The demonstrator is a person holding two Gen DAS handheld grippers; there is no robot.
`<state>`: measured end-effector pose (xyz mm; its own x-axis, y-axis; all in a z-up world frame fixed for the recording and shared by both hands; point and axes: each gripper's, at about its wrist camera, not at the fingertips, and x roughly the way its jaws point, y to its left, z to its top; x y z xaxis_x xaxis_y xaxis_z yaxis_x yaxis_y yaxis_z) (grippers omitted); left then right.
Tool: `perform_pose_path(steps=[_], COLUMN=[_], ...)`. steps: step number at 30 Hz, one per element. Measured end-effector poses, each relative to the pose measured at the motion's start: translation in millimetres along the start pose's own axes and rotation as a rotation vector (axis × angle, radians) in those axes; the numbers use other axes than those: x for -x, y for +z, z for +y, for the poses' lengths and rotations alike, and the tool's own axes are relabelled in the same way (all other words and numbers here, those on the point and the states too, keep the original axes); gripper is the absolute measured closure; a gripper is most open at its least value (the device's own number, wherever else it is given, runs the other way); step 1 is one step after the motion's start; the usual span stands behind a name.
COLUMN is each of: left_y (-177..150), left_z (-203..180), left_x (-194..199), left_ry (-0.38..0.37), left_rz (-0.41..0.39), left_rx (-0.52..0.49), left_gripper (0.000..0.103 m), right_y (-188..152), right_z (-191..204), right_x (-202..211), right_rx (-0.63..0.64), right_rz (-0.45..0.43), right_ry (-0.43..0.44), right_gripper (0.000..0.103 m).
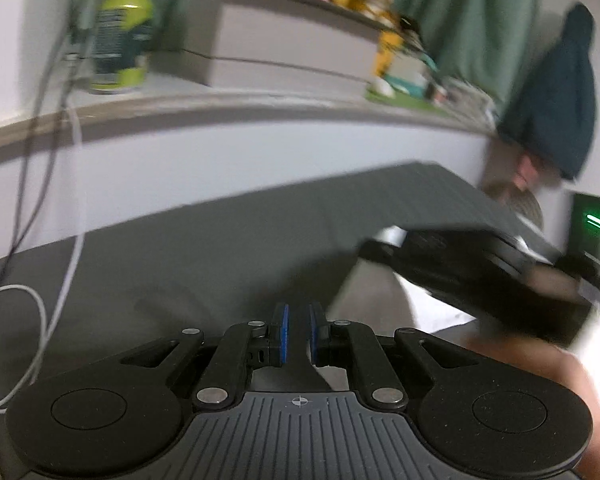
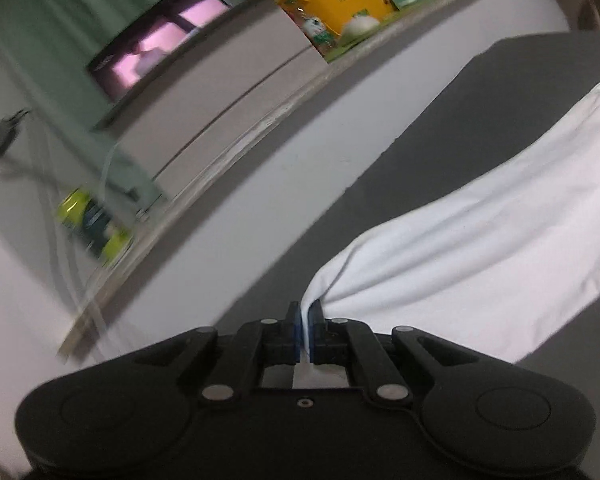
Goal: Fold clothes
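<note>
A white garment point(image 2: 480, 240) lies stretched across the dark grey table point(image 2: 500, 92), running from the right gripper up to the right edge of its view. My right gripper point(image 2: 308, 312) is shut on a bunched edge of this cloth, which shows as a white strip between the blue pads. In the left wrist view the left gripper point(image 1: 298, 320) hovers over the grey table point(image 1: 180, 260). Its blue pads are almost together and nothing shows between them. To its right are the right gripper's blurred black body point(image 1: 480, 276), a hand point(image 1: 540, 376) and part of the white garment point(image 1: 432, 312).
A ledge behind the table carries a green can point(image 1: 120, 44), stacked books point(image 1: 292, 52) and a yellow toy point(image 1: 388, 40). Cables point(image 1: 60, 200) hang down at the left onto the table. A dark blue garment point(image 1: 556, 100) hangs at the far right, above a device with a green light point(image 1: 596, 224).
</note>
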<state>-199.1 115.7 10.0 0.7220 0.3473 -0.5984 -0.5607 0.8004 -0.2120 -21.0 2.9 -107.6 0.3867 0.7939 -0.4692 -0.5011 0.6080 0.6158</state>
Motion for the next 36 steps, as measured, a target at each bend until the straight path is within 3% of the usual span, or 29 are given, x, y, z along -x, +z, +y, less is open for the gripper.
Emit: perform_pose_path(steps=[6, 13, 17, 19, 20, 22, 24, 26, 30, 32, 36], left_y=[-2.8, -1.4, -3.1, -3.7, -4.0, -3.3, -2.6, -1.8, -0.7, -0.9, -1.4], left_z=[4.7, 24.7, 30.5, 29.1, 28.4, 27.9, 27.8, 29.2, 36.4, 38.2, 41.9], left_x=[-7.4, -9.1, -12.7, -11.3, -10.7, -8.2, -6.0, -3.9, -1.0, -1.0, -1.8], left_ry=[0.001, 0.028, 0.043, 0.044, 0.044, 0.042, 0.040, 0.040, 0.050, 0.047, 0.044], left_rz=[-0.007, -0.002, 0.021, 0.015, 0.011, 0.001, -0.008, -0.015, -0.035, -0.035, -0.035], left_rx=[0.021, 0.088, 0.111, 0.104, 0.100, 0.099, 0.097, 0.101, 0.131, 0.137, 0.145], left_gripper=[0.095, 0.095, 0.095, 0.095, 0.095, 0.095, 0.095, 0.095, 0.095, 0.095, 0.095], right_y=[12.9, 24.9, 16.9, 15.5, 16.1, 18.2, 19.5, 18.9, 8.0, 8.2, 9.1], right_z=[1.6, 12.8, 2.8, 0.6, 1.8, 6.8, 10.6, 8.1, -16.9, -28.4, -43.9], right_x=[-87.7, -121.7, -136.6, -131.9, -128.1, -115.1, -93.7, -71.6, -27.3, -21.1, -18.2], right_rx=[-0.087, -0.094, -0.108, -0.111, -0.101, -0.059, -0.012, 0.019, 0.013, -0.026, -0.083], right_rz=[0.073, 0.092, 0.180, 0.178, 0.182, 0.176, 0.138, 0.099, -0.012, -0.012, -0.090], right_ry=[-0.105, -0.087, -0.103, -0.065, -0.033, 0.044, 0.131, 0.217, 0.321, 0.308, 0.178], right_gripper=[0.099, 0.098, 0.091, 0.083, 0.074, 0.068, 0.055, 0.050, 0.050, 0.050, 0.050])
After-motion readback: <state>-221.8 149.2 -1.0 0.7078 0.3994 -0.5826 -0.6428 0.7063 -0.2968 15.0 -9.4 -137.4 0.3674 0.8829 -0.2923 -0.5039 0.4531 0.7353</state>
